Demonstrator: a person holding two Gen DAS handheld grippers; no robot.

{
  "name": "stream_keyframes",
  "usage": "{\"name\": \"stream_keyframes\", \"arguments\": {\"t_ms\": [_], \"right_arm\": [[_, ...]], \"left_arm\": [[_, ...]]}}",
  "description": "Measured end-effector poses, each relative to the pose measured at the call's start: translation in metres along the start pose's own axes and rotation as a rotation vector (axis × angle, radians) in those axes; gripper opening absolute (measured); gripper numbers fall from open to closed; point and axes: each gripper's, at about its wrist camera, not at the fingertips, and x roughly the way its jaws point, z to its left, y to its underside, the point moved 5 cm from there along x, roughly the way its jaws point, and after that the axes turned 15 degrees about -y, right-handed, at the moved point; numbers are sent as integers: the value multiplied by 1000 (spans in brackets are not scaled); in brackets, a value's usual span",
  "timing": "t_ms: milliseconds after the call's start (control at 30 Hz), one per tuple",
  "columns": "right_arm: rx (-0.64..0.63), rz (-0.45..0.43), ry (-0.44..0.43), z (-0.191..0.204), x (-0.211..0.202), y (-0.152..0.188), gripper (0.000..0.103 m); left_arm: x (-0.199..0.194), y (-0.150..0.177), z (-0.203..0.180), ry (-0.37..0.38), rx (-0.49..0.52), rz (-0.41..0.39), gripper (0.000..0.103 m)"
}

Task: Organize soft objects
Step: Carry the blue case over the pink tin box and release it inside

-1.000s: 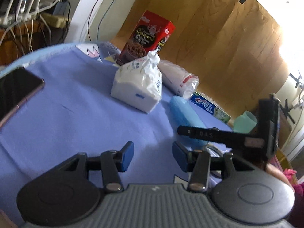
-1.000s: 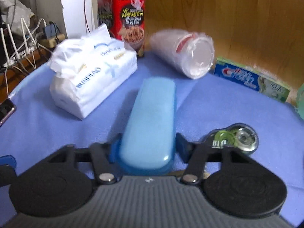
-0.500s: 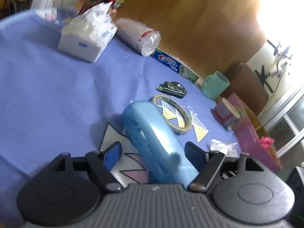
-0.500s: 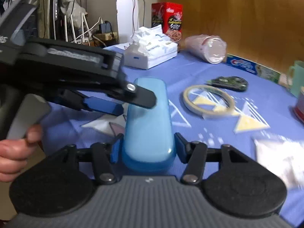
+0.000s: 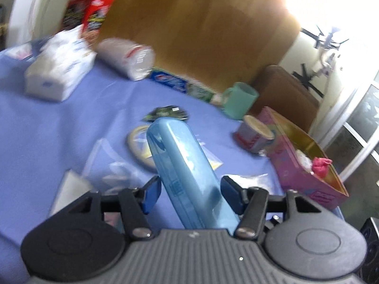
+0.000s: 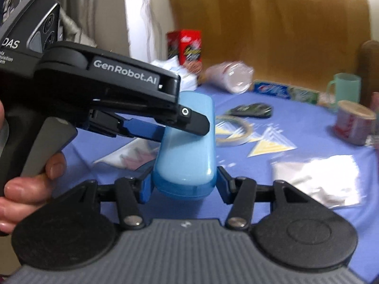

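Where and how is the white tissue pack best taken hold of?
Probably across its narrower width at mid-body, coming from above. The tissue pack lies flat as a soft block, with the cup sleeve close beside it and the red box behind.

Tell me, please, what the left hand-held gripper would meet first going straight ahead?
The blue case, already between its closing jaws; beyond that, probably the tape roll, though depth is unclear.

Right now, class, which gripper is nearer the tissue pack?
Left. The left gripper, closing round the far half of the blue case, reaches toward the tissue pack; the right gripper, closing on the near end, sits farther back.
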Motion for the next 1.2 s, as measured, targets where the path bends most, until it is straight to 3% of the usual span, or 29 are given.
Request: {"name": "stream_keyframes", "arguments": {"t_ms": [200, 533, 667, 767, 833, 1000, 1200], "right_arm": [[30, -70, 119, -30, -44, 2, 56], [111, -61, 354, -77, -124, 52, 56], [147, -48, 422, -88, -141, 69, 56], [138, -45, 441, -89, -147, 76, 56], [118, -59, 436, -87, -148, 73, 56], [30, -156, 447, -90, -154, 32, 56], [-6, -216, 502, -145, -166, -21, 56]], "left_arm": [[15, 2, -66, 97, 90, 20, 56], [50, 57, -173, 254, 249, 154, 56], [58, 78, -196, 283, 298, 182, 57], [57, 79, -193, 293, 273, 202, 57], [47, 70, -194, 294, 270, 185, 57], [26, 25, -215, 321, 300, 60, 57], [45, -26, -278, 347, 379, -53, 57]]}}
